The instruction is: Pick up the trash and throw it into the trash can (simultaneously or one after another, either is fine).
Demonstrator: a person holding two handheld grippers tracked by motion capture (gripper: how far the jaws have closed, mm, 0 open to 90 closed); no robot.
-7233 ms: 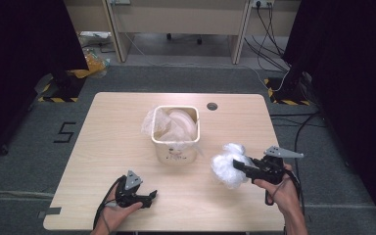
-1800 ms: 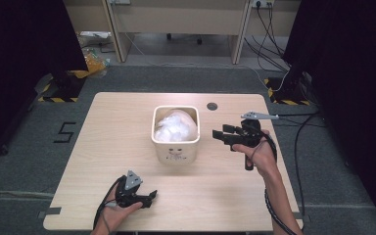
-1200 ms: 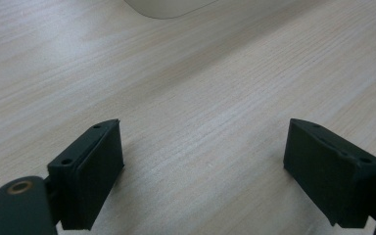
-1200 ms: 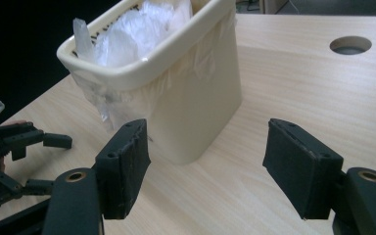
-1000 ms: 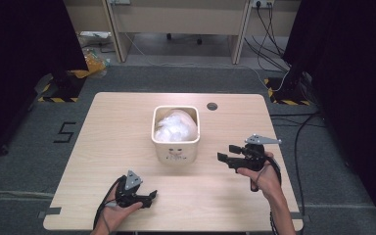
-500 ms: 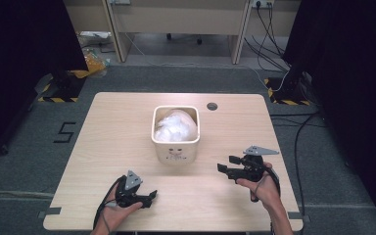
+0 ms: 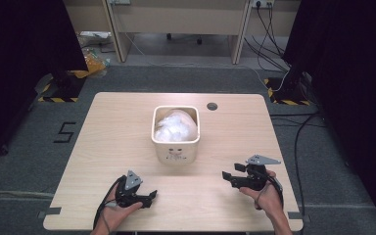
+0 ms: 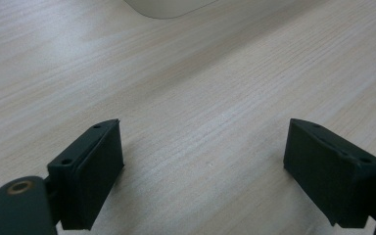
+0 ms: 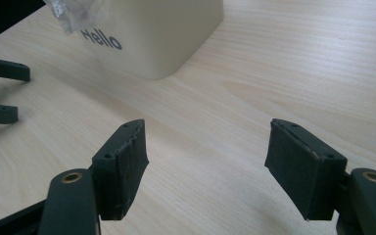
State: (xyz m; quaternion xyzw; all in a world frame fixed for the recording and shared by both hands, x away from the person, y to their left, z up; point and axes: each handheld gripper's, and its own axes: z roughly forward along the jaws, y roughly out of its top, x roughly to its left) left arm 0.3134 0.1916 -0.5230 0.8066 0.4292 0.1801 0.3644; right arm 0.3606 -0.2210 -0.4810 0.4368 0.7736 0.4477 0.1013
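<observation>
On the table (image 7: 112, 127), with the cream bin (image 7: 175, 147) serving as the landmark at its middle, everything else is sitting on the person's side of that bin. The bin is standing upright, a small printed face showing on its near wall, and the right gripper view is catching the word "Hello" on one side (image 9: 101, 40). Inside the bin, a crumpled wad of clear plastic film (image 7: 176, 126) is filling the opening and is bulging slightly above the rim; a scrap of it is peeking over the edge in the right gripper view (image 9: 76, 13).

Judging from its look, the film is going to handle as something very light, soft and springy, likely slippery between hard pads, and prone to puffing back up once released. A pinch on a bunched fold near the top of the mound is looking like the safest hold, since a single thin layer would probably slide free. The bin itself is looking stiff and light enough to shift if pushed sideways.

Near and to the right of the bin, the right gripper (image 7: 228, 176) is resting low over the wood, jaws apart and holding nothing. Near and to the left of the bin, the left gripper (image 7: 152, 196) is lying on the tabletop, its jaws spread wide and empty too.
</observation>
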